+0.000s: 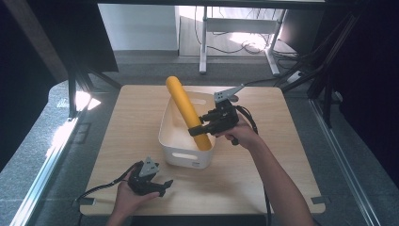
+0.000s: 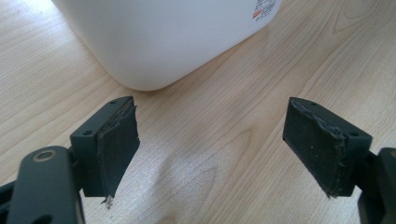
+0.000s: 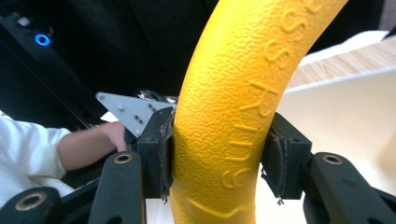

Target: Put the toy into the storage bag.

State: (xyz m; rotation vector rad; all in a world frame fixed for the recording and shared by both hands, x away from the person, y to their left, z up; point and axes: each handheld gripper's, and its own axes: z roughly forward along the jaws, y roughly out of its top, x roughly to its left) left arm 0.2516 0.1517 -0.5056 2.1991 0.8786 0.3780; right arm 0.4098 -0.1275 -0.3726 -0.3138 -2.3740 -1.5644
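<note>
In the high view the right gripper (image 1: 196, 128) was clamped across a yellow foam ring (image 1: 188, 113), seen edge-on as a long slanted bar; its lower end sat inside the white plastic bin (image 1: 174, 153), near the bin's right wall, and its upper end leaned up and away past the bin's far rim; the jaws crossed the ring in its lower half, just above the point where it dipped below the rim. In the right gripper view the 2 black pads (image 3: 161, 149) pressed against opposite flanks of the textured yellow curve (image 3: 233, 107), which rose between them and arched toward the upper right; raised lettering ran along its surface; so the jaws stood only as wide as the ring's thickness, gripping it; the bin's pale inner wall (image 3: 336, 112) lay behind on the right.

The left gripper (image 1: 157, 184) rested in the person's left hand (image 1: 127, 197) on the wooden table (image 1: 263, 188), near the front edge and just in front of the bin's near left corner; in the left gripper view its 2 pads (image 2: 116, 149) stood wide apart with bare tabletop between them, holding nothing, while the bin's rounded white corner (image 2: 154, 42) sat just beyond them, well apart from the ring.
</note>
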